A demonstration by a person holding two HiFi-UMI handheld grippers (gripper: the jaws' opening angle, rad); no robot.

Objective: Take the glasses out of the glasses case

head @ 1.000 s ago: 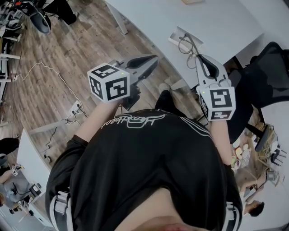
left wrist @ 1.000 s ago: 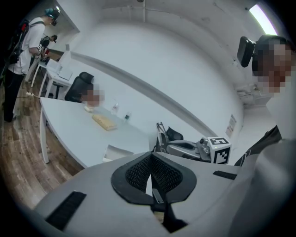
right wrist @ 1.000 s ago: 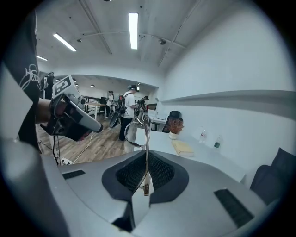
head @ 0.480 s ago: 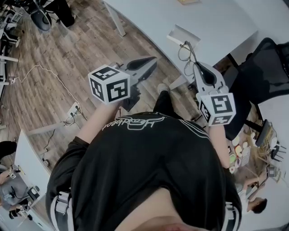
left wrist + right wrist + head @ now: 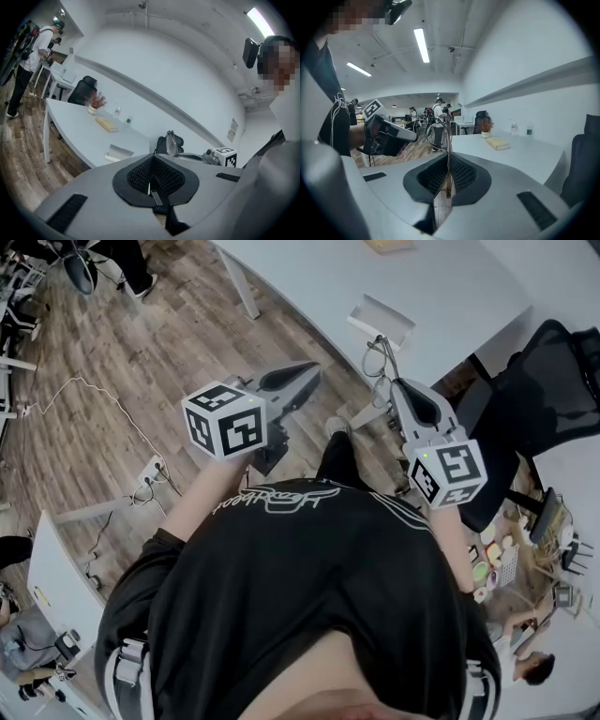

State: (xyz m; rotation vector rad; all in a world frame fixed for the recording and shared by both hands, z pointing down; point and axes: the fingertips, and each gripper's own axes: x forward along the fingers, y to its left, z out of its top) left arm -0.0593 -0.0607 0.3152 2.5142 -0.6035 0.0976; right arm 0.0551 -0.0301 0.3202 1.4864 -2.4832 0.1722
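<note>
In the head view my right gripper [image 5: 394,388] is shut on the thin-framed glasses [image 5: 379,357], which hang in the air above the table's near edge. The right gripper view shows a temple clamped between the jaws and the lenses [image 5: 437,132] beyond the tips. The open white glasses case [image 5: 381,322] lies on the white table [image 5: 450,287] just behind them, also seen as the case [image 5: 120,152] in the left gripper view. My left gripper [image 5: 305,374] is shut with nothing in it, held over the floor left of the glasses.
A yellowish book [image 5: 107,124], a potted plant [image 5: 95,101] and small bottles stand farther along the table. A black office chair [image 5: 553,381] is at the right. Cables and a power strip [image 5: 155,465] lie on the wooden floor. A person [image 5: 29,51] stands far left.
My right gripper has drifted a little left and toward me with the glasses, away from the case. The left gripper has hardly moved.
</note>
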